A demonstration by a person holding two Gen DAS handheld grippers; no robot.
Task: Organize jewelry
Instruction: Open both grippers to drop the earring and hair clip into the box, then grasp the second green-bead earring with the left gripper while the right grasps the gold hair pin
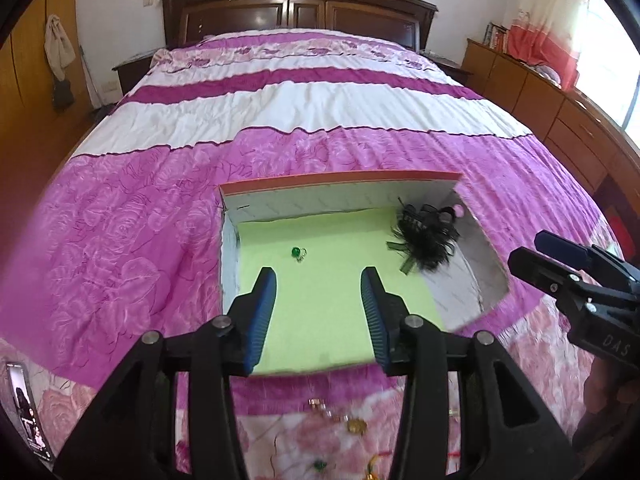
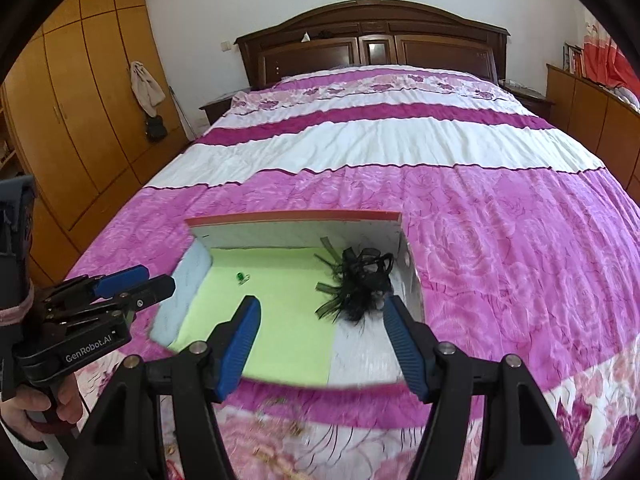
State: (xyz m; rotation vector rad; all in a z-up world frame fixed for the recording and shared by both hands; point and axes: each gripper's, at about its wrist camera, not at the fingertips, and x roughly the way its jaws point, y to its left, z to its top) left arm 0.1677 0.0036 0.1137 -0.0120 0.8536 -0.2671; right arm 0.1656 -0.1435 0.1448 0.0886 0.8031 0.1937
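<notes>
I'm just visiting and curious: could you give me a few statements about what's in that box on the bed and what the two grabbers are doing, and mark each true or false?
1. The box has a green lining. True.
2. A green bead piece lies inside the box. True.
3. The black feathery hair clip lies on the bedspread outside the box. False: it is in the box, at its right side.
4. The left gripper grips the green bead piece. False: its fingers are apart and empty.
5. The right gripper is open, holding nothing. True.
</notes>
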